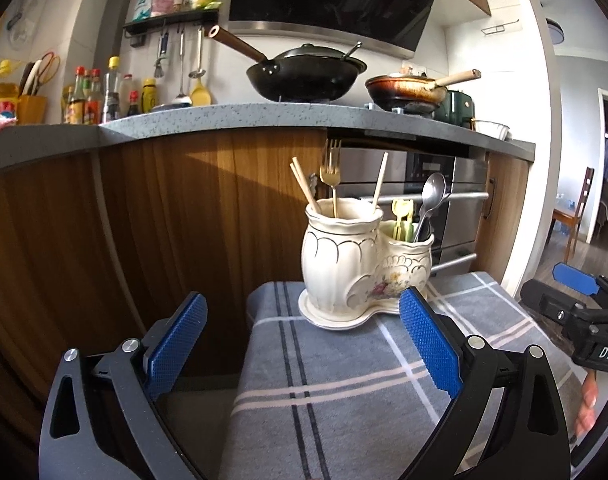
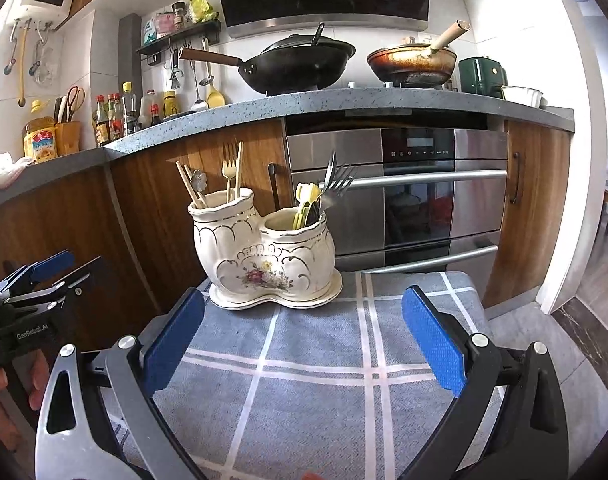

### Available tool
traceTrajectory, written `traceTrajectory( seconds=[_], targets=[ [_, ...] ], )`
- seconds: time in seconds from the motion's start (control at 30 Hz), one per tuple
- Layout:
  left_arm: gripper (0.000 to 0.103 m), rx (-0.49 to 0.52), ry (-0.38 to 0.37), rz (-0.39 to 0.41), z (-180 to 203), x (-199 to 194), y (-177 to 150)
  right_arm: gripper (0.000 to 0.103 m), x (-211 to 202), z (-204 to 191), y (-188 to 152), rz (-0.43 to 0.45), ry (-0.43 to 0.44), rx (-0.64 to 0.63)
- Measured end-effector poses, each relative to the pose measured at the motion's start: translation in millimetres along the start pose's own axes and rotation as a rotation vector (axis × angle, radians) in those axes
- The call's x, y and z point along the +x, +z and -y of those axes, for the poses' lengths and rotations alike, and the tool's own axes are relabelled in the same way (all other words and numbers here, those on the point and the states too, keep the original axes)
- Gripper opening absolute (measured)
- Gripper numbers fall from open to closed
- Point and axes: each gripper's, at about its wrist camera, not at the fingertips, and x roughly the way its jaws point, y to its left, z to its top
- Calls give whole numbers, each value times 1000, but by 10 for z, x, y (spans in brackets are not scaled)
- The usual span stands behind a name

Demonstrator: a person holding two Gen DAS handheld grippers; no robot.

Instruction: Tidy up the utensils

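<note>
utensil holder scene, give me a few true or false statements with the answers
1. The holder has two joined cups. True.
2. The holder stands on the kitchen counter. False: it stands on the checked cloth, below the counter.
3. A gold fork stands in the taller cup. True.
4. The right gripper is shut on a spoon. False: it is open and empty.
5. The left gripper is open with nothing between its pads. True.
</note>
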Motion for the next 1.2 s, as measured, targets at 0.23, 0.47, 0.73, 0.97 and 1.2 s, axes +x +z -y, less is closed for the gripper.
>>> traceTrajectory(
  seconds=[0.23, 0.47, 0.73, 0.97, 1.2],
  targets=[
    [96, -1, -13, -4, 22, 4, 4, 98, -11, 12, 2, 9, -1, 16],
    [96, 3, -12, -9, 30, 4, -5, 98, -8, 2, -7, 7, 3, 16],
    [96, 7, -12, -7, 49, -3, -12, 98, -25, -9, 12, 5, 2, 14],
    [96, 6, -20, -14, 66, -4, -6, 98, -36, -19, 23, 7, 0, 16],
    [96, 5, -23, -15, 68, -12, 2, 98, -40, -23, 20, 10, 1, 18]
  ],
)
